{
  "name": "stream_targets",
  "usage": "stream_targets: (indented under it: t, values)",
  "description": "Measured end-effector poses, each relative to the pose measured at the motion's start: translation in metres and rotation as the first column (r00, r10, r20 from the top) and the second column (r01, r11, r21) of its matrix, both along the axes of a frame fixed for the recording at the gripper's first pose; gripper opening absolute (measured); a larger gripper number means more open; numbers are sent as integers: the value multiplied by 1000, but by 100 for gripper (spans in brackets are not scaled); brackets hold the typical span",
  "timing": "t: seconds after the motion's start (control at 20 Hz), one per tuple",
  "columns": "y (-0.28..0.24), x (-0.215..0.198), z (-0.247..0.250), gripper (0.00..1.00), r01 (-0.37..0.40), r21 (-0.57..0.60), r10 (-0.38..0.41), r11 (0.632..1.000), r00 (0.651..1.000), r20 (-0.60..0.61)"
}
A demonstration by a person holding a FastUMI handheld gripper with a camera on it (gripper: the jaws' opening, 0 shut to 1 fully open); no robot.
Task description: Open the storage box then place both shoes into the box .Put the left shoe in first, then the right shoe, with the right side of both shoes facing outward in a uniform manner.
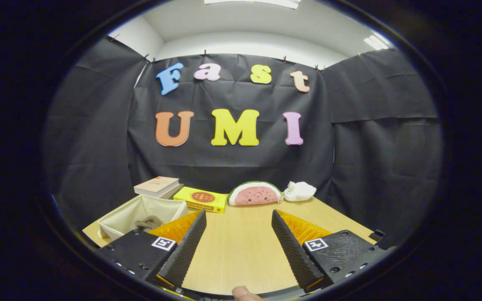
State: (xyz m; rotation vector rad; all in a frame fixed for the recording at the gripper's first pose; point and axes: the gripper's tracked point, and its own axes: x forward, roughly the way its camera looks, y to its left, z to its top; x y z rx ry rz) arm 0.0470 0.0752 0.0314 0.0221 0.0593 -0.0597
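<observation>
Beige fabric storage box (140, 213) already holds something dark; we hold the gripper (237, 219) spread wide, empty, over the bench (241, 246), risking wrong shoe order.

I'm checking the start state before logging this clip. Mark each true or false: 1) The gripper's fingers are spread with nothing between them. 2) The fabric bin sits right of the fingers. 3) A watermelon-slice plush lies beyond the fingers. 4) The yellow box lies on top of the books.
1) True: the gripper is open over bare table.
2) False: the fabric bin sits left of the fingers.
3) True: the watermelon plush lies by the wall.
4) False: the yellow box lies on the table beside the books.
</observation>
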Motion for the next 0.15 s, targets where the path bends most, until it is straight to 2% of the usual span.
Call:
stream_targets:
  t: [0.15]
  values:
    - [-13, -1, -11, 95, 6, 0, -6, 1000, 1000, -18]
